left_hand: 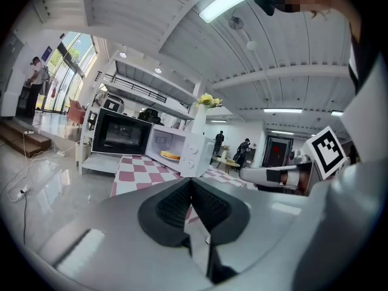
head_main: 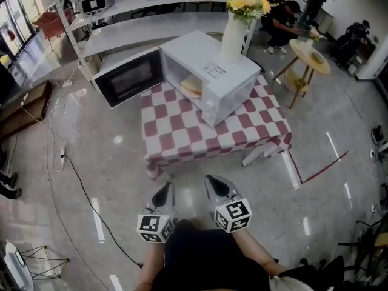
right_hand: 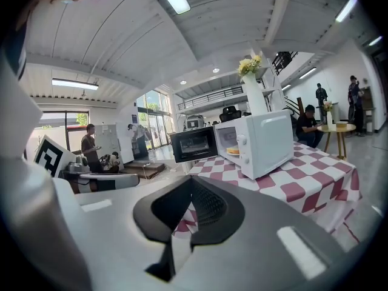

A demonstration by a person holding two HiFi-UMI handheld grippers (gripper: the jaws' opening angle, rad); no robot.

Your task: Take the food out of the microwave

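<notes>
My two grippers are held low and close to the body, side by side, short of the counter and well apart from the microwave. In the head view the left gripper (head_main: 165, 191) and the right gripper (head_main: 215, 183) both point forward toward the microwave (head_main: 209, 71), with their marker cubes nearest me and the forearms tucked in behind. The left gripper view shows its jaws pressed together at the tips with nothing between them. The right gripper view shows the same: tips meeting, nothing held. Each gripper view also catches the other gripper level beside it, which the head view shows only from above.

Past the grippers, the counter (head_main: 176, 132) under its red-and-white checked cloth carries the microwave. The door (head_main: 128, 77) stands swung wide open on the microwave's left as I look at it. The food (head_main: 191, 86), a flat yellowish piece, lies inside the microwave. The gripper views give it side-on, low in the open cavity (left_hand: 170, 156) (right_hand: 233, 151). A white vase (head_main: 233, 35) of yellow flowers stands on top of the microwave. Behind and to the right of the microwave is a small round table (head_main: 310, 54) with people beside it.
</notes>
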